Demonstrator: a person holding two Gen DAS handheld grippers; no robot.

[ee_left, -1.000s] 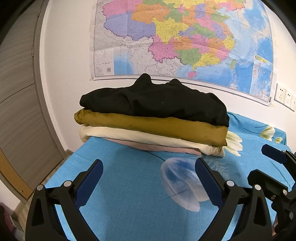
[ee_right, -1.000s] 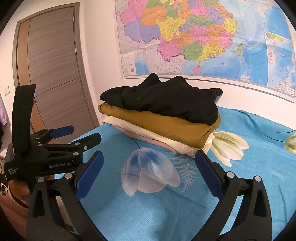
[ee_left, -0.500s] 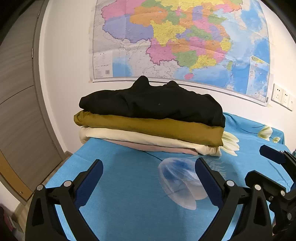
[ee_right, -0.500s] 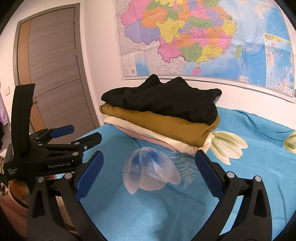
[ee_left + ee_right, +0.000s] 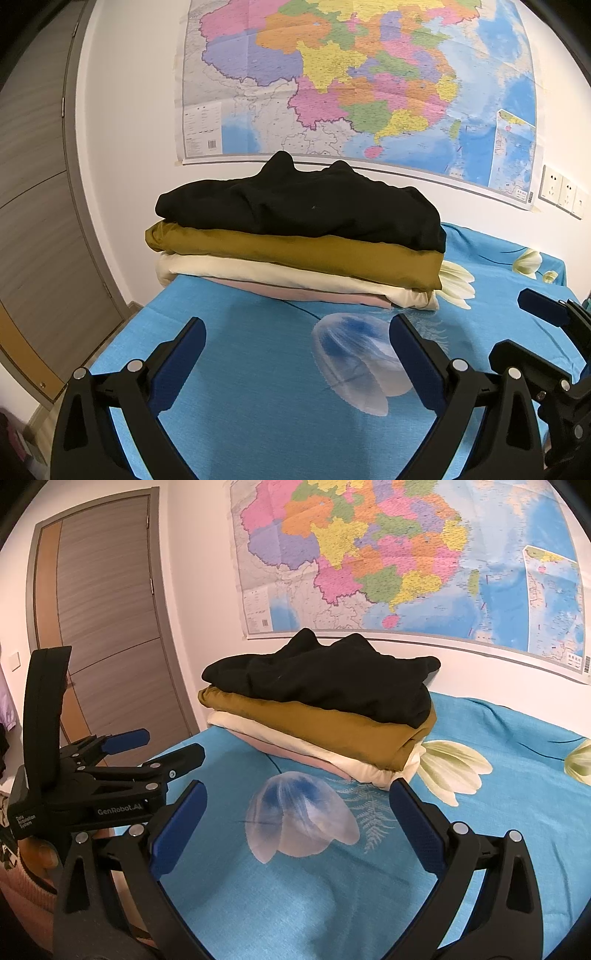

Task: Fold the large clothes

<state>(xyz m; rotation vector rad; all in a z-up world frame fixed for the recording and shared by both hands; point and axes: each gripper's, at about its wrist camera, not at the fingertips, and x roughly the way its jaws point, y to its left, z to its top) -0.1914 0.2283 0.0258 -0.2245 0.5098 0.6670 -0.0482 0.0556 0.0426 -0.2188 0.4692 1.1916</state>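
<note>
A stack of folded clothes is seen at twelve o'clock on the blue floral bedspread, against the wall below a large map. A black garment is set on top, loosely bunched, over an ochre piece, a cream piece and a pink one at the bottom. Over the last second the pile has barely shifted in either view; only a slight drift of the cameras is noted, so no new fold is judged to be under way. The left gripper is held low at six o'clock, its jaws spread wide and empty. The right gripper is likewise spread and holds nothing, well short of the stack. In the right view the left tool is seen at nine o'clock. The folding is judged close to finished, or paused.
</note>
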